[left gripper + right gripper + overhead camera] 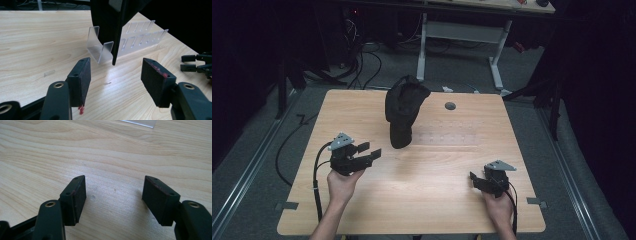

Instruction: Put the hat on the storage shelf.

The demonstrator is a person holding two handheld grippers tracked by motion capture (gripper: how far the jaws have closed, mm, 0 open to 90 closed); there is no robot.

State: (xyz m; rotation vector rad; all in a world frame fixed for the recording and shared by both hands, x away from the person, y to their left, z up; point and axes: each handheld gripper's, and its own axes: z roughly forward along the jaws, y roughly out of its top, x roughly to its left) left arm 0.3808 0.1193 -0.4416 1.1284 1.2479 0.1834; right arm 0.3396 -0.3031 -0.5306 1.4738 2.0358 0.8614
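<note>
- The black cap (404, 107) sits propped on a clear plastic stand (100, 50) on the wooden table (362, 210), toward the far middle of the top; I take the cap as my landmark.
- My left gripper (368, 152) hovers just to the near-left of the cap, with its tips pointing toward the lower end of the cap.
- Its jaws stand apart with nothing between them; in the left gripper view the pads (83, 80) are bare and only tabletop shows in the gap.
- In that view the cap's dark edge hangs down straight ahead, just beyond the pads, with the curved foot of the stand beside it.
- The cap's long axis runs roughly away from me, crown at the far end and the lower tip pointing back at my side of the table.
- My right gripper (479, 182) rests low, well apart from the cap, to its near-right by the table's front edge.
- Its jaws are also spread and empty; the right gripper view shows bare wood grain between the pads (77, 197).
- My left hand (343, 185) is clearly the nearer one, so I judge a reach for the cap falls to it: a short push forward and to the right to bring the cap's near edge between the jaws.
- A clear slotted rack (142, 33) lies flat on the table to the right of the cap.
</note>
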